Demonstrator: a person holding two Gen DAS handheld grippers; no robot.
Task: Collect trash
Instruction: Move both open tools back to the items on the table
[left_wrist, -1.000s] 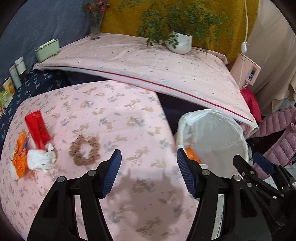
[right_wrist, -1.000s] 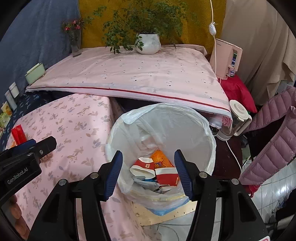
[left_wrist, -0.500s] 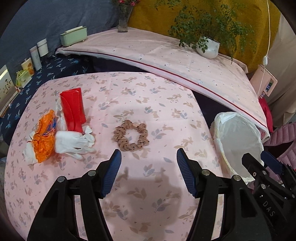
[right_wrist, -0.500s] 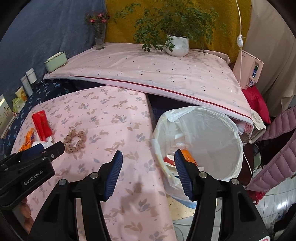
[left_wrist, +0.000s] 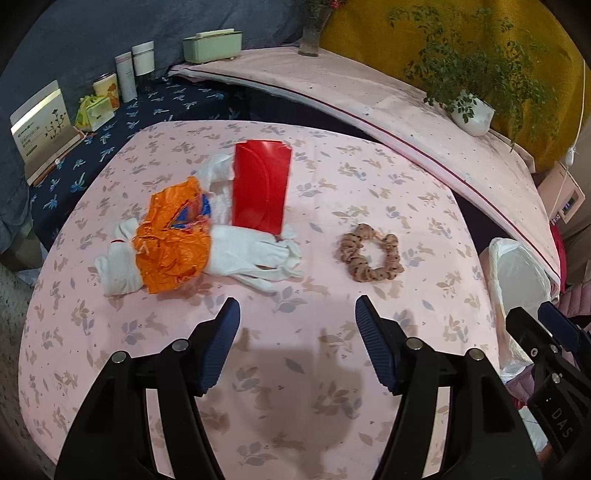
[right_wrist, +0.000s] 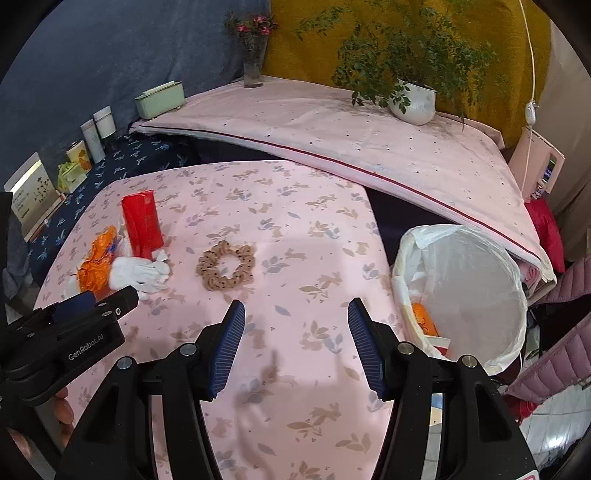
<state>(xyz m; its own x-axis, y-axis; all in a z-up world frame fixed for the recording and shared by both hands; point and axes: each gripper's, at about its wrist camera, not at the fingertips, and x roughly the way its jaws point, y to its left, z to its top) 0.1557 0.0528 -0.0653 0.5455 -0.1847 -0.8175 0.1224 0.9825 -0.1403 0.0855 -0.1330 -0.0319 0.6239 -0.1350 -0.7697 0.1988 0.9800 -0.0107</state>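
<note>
On the pink floral table (left_wrist: 332, 166) lies a pile: a crumpled orange wrapper (left_wrist: 170, 243), white gloves (left_wrist: 251, 254) and a flat red packet (left_wrist: 260, 184). A brown scrunchie (left_wrist: 371, 253) lies to their right. My left gripper (left_wrist: 295, 310) hovers just short of the gloves, its jaws opening with nothing between them. My right gripper (right_wrist: 293, 310) is open and empty over the table, the scrunchie (right_wrist: 225, 264) ahead of it. The white-lined bin (right_wrist: 480, 288) stands off the table's right edge with an orange scrap (right_wrist: 424, 319) inside.
A raised pink-covered platform (right_wrist: 332, 140) behind the table carries a potted plant (right_wrist: 413, 96), a vase (right_wrist: 253, 66) and a green box (right_wrist: 160, 98). Cups and cartons (left_wrist: 125, 74) line the dark blue cloth at left. A pink padded jacket (right_wrist: 554, 362) hangs at right.
Both grippers have swung left, away from the bin and over the table. The trash pile now lies ahead of the left gripper; the bin has slid to the right of both views.
</note>
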